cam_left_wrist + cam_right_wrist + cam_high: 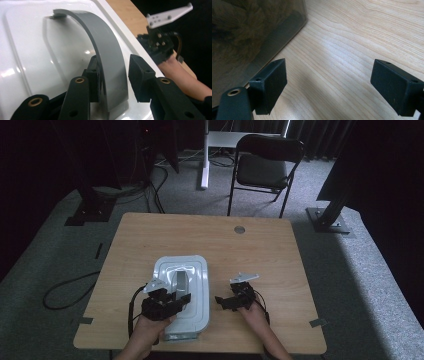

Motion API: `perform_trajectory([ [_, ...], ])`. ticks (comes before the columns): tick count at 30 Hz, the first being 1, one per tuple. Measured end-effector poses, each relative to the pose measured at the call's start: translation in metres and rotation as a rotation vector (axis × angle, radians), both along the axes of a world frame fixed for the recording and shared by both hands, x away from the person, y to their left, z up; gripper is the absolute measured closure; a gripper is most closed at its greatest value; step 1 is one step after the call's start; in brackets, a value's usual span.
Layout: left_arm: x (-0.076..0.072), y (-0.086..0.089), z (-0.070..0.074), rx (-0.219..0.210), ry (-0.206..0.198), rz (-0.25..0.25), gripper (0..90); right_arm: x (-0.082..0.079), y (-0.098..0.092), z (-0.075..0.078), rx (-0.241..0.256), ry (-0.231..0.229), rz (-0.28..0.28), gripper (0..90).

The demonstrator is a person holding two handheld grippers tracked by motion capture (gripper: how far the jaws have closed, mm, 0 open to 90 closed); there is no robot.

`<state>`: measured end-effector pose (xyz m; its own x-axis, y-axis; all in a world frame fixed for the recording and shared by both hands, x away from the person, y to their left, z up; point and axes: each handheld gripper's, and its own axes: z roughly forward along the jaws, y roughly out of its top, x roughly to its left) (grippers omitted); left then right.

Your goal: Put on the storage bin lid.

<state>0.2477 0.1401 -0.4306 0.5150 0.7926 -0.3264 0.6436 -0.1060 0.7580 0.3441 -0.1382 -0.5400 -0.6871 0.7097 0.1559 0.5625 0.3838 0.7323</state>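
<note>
A white plastic box with a lid (194, 270) stands on the wooden table (260, 255), near its front edge. A grey arched handle (180, 281) runs along the lid's middle. My left gripper (175, 299) is open with one jaw on each side of the handle (107, 57); one pad lies against it and the other stands a little apart. The lid (30, 50) is glossy. My right gripper (222, 301) is open just right of the box, low over the table. Its jaws (329, 85) are wide apart over bare wood, beside the box's translucent wall (249, 37).
A black folding chair (267, 162) stands beyond the table's far edge. A round grommet (239, 229) sits near the far edge. A cable (65, 290) loops on the carpet at left. Black stand bases (330, 217) flank the table.
</note>
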Motion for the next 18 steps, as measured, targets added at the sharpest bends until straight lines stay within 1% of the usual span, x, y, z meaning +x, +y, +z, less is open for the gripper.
perform_trajectory([
  [3, 0.002, 0.000, -0.001, 0.003, 0.022, 0.005, 65.0, 0.000, -0.001, 0.000, 0.001, 0.002, -0.004, 12.9],
  [5, 0.004, -0.002, 0.000, 0.024, 0.030, 0.000, 64.9, 0.000, 0.000, 0.000, 0.001, 0.004, -0.003, 12.9],
  [6, 0.005, -0.003, 0.001, 0.037, 0.027, -0.010, 63.5, 0.000, 0.000, 0.000, -0.002, 0.002, -0.002, 12.9],
  [7, 0.004, -0.006, 0.002, 0.063, 0.013, -0.018, 60.6, 0.000, 0.001, 0.000, -0.002, 0.002, 0.001, 12.9],
  [8, 0.004, -0.008, 0.002, 0.076, 0.001, -0.024, 56.8, 0.000, 0.001, 0.000, -0.001, 0.004, 0.004, 12.9],
  [9, 0.003, -0.010, 0.003, 0.084, -0.005, -0.022, 53.4, -0.001, 0.001, 0.000, -0.001, 0.002, 0.005, 12.8],
  [10, 0.002, -0.012, 0.003, 0.089, -0.018, -0.038, 50.0, -0.001, 0.001, 0.001, -0.002, 0.002, 0.005, 12.9],
  [11, 0.001, -0.014, 0.004, 0.107, -0.035, -0.054, 42.9, -0.001, 0.001, 0.001, -0.002, 0.001, 0.006, 12.9],
  [12, 0.000, -0.015, 0.005, 0.113, -0.044, -0.057, 37.8, -0.001, 0.000, 0.001, -0.001, 0.001, 0.005, 12.9],
  [13, -0.001, -0.014, 0.006, 0.103, -0.044, -0.063, 35.5, -0.001, 0.000, 0.002, 0.000, -0.001, 0.004, 12.9],
  [15, -0.003, -0.011, 0.009, 0.091, -0.065, -0.056, 31.9, -0.001, -0.002, 0.002, 0.001, -0.004, 0.001, 12.9],
  [17, -0.005, -0.007, 0.013, 0.075, -0.081, -0.046, 31.2, 0.000, -0.004, 0.002, 0.004, 0.000, -0.005, 12.9],
  [18, -0.007, -0.006, 0.015, 0.076, -0.091, -0.041, 30.9, 0.000, -0.005, 0.002, 0.003, -0.004, -0.005, 12.9],
])
